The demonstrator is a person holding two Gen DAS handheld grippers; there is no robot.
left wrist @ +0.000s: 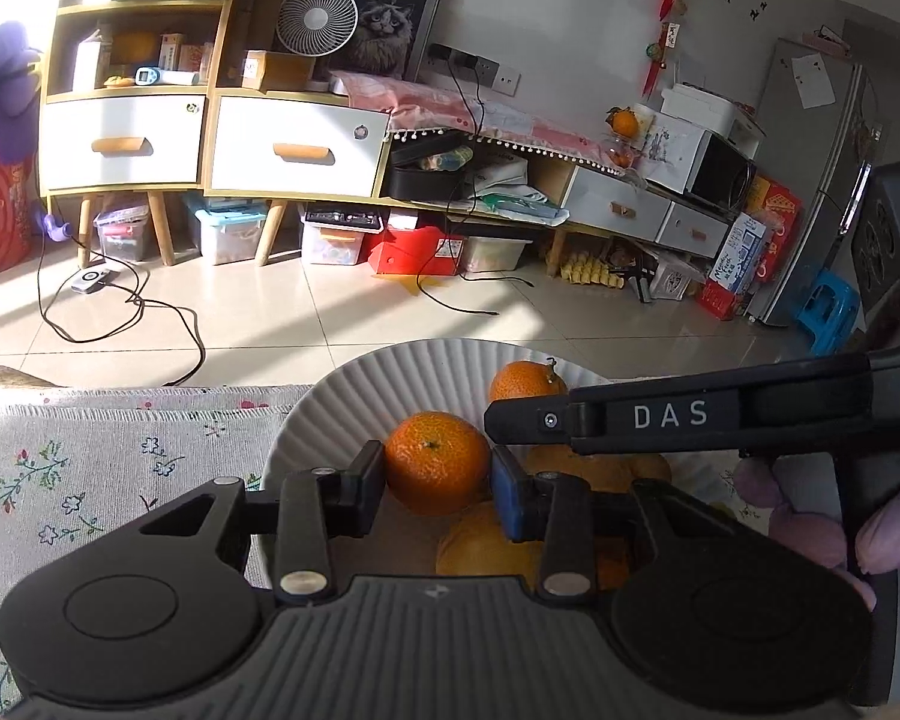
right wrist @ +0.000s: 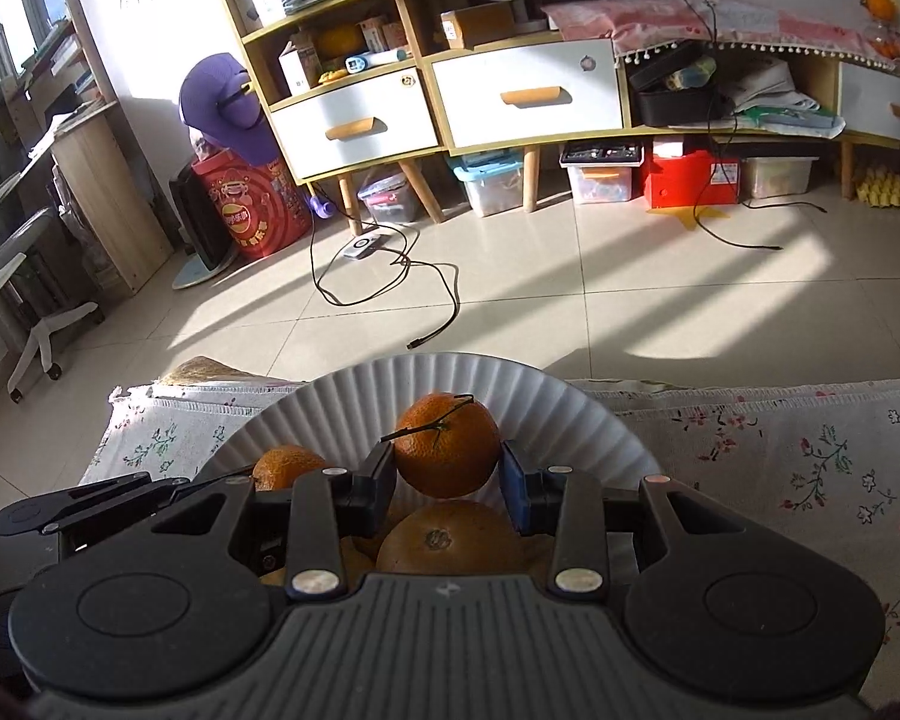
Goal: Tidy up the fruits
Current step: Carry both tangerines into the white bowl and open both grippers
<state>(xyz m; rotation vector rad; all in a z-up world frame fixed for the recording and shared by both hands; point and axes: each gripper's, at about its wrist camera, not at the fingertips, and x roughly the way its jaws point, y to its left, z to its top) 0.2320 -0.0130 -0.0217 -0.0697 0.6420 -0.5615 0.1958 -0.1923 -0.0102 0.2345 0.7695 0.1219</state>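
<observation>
While both hand-held grippers pinch oranges, left [left wrist: 437, 483] & right [right wrist: 447, 471], lower gently onto plate [right wrist: 342, 402]; contact w/ pile probably unclear.

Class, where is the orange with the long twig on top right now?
In the right wrist view, the twigged orange sits clamped in the right gripper, over the white ribbed plate, directly above a larger orange.

light: bright sun from left | striped floor [right wrist: 570, 300] shadows | fisheye-bent edges | sharp
</observation>
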